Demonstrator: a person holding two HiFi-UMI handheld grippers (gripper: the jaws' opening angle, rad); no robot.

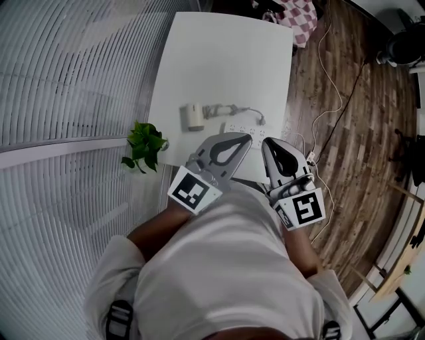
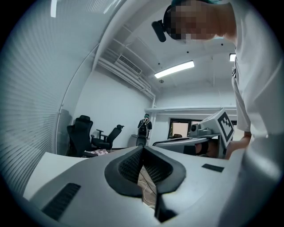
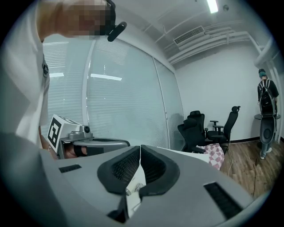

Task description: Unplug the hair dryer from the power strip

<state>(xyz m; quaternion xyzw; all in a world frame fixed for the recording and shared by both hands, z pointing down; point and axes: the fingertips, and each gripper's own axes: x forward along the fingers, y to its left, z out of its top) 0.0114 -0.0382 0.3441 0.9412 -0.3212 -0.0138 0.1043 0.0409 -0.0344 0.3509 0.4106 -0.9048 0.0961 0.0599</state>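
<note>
While the left gripper and the right gripper hang side by side close before the person's white shirt, the near edge of the white table lies right under their tips. Left of that edge a potted plant stands against the slatted blind wall, so that side is tight. To the right is wooden floor with loose cables trailing across it.

Just past the near edge lies the power strip. Just beyond it is the hair dryer, its bundled cord running to the strip's right end; whether the plug sits in a socket I cannot tell. Open white tabletop stretches on to the far edge, where a checked cushion sits by the right corner, with office chairs farther off.

The left gripper points level over the strip, its tips pressed together on nothing. The right one tilts slightly downward, its jaws likewise closed and empty.
</note>
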